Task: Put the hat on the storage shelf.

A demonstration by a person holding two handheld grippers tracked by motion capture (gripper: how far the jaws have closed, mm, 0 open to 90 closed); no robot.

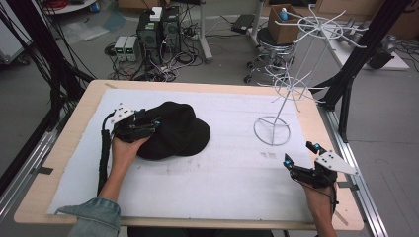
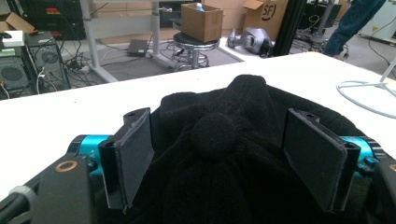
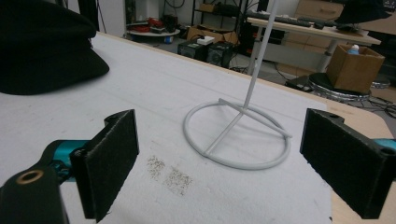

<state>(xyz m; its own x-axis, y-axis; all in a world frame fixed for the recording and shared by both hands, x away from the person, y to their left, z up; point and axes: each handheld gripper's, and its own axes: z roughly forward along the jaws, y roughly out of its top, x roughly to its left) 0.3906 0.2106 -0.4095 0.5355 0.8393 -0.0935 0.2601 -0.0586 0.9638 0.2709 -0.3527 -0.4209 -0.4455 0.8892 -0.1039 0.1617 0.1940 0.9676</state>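
High view shows a wooden table [image 1: 59, 163] covered by a white mat [image 1: 222, 173]. On the right part of the mat stands a white wire rack [image 1: 289, 74] with a ring base [image 1: 272, 131] and thin arms spreading out at two levels. It is well apart from the black cap [image 1: 173, 129], which lies on the left part of the mat with its brim turned to the right. Nothing lies between the cap and the rack, only bare mat with a small stain [image 1: 269, 155] near the ring base.

At the left side of the cap sits the left gripper [image 1: 148, 126], held by the left hand [image 1: 123, 150]. In the left gripper view its jaws stand wide, one on each side of the cap's crown, with the top button [image 2: 214, 134] between them. The pads [image 2: 133, 154] are just beside the fabric, but I cannot tell if they press on it.

Near the right edge of the table the right gripper [image 1: 301, 154] is held low over the mat. In the right gripper view its jaws are wide apart with nothing between them, and the ring base lies in front of them.
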